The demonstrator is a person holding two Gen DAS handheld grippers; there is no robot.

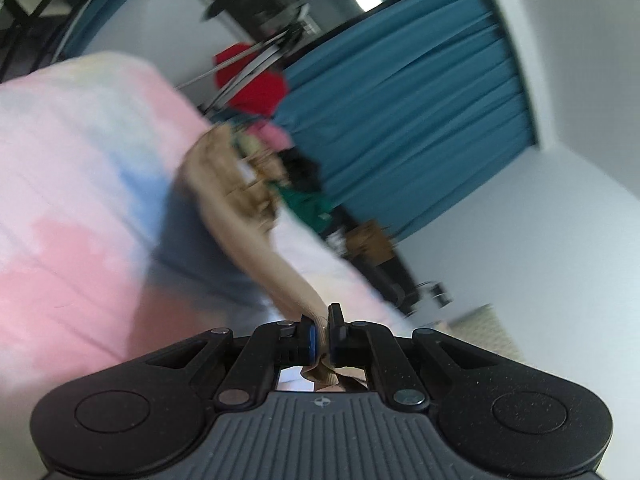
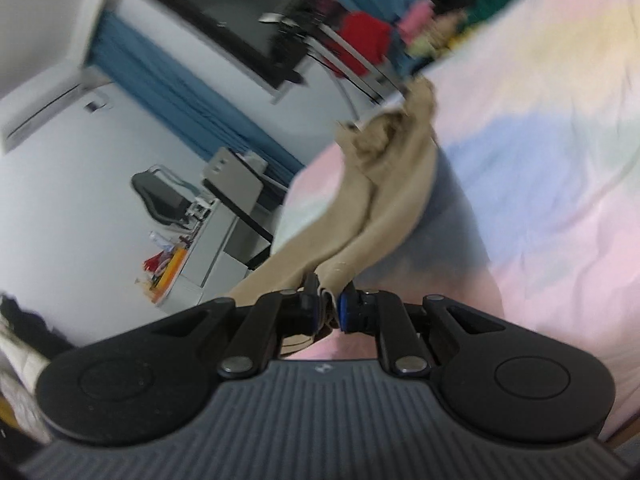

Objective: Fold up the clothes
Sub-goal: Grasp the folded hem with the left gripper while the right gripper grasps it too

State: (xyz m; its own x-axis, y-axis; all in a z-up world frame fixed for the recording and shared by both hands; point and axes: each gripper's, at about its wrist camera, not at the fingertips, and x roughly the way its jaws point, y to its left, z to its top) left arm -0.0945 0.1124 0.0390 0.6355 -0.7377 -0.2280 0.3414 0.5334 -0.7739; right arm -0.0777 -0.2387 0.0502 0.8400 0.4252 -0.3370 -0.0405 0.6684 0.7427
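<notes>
Both grippers pinch a tan garment (image 1: 240, 216) lifted above a pastel bedspread (image 1: 68, 168): the left gripper (image 1: 323, 332) and right gripper (image 2: 329, 309) each have jaws closed on an edge; the cloth hangs bunched at its far end, not folded flat, more clothes (image 1: 304, 184) piled beyond

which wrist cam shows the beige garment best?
Right wrist: the beige garment runs from the right gripper to its bunched far end, fairly sharp. Left wrist shows it blurrier, clamped in the left gripper.
</notes>
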